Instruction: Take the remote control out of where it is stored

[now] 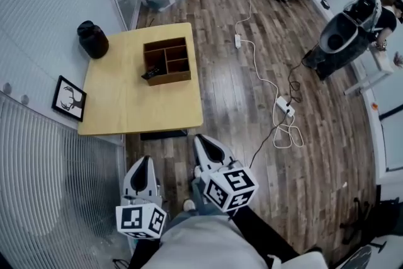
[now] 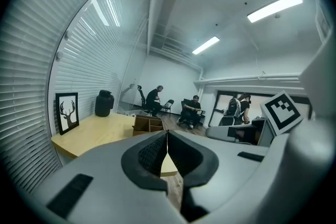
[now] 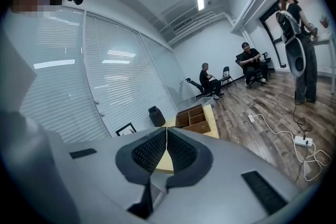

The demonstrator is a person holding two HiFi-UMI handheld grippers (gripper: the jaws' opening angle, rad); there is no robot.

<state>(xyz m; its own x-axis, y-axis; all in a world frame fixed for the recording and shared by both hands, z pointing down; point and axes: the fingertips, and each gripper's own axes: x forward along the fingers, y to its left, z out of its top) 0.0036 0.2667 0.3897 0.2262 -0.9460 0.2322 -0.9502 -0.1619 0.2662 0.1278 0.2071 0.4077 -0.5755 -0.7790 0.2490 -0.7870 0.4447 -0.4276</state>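
A wood-plank floor [image 1: 252,104] is seen filling most of the head view, with a pale square surface [image 1: 126,104] set against the blinds at the left. Short of the surface's near edge, well apart from it and over the floor, the left hand-held gripper [image 1: 144,162] and the right hand-held gripper [image 1: 201,140] are held side by side. In each gripper view the jaws are pressed together with nothing between them. A brown partitioned box [image 1: 170,79] is placed on the far right part of the surface. A black jar [image 1: 92,39] is stood at the far left corner and a framed deer picture [image 1: 69,98] at the left edge. The remote control [image 1: 151,74], small and dark, seemingly is lodged in the box's near left compartment.
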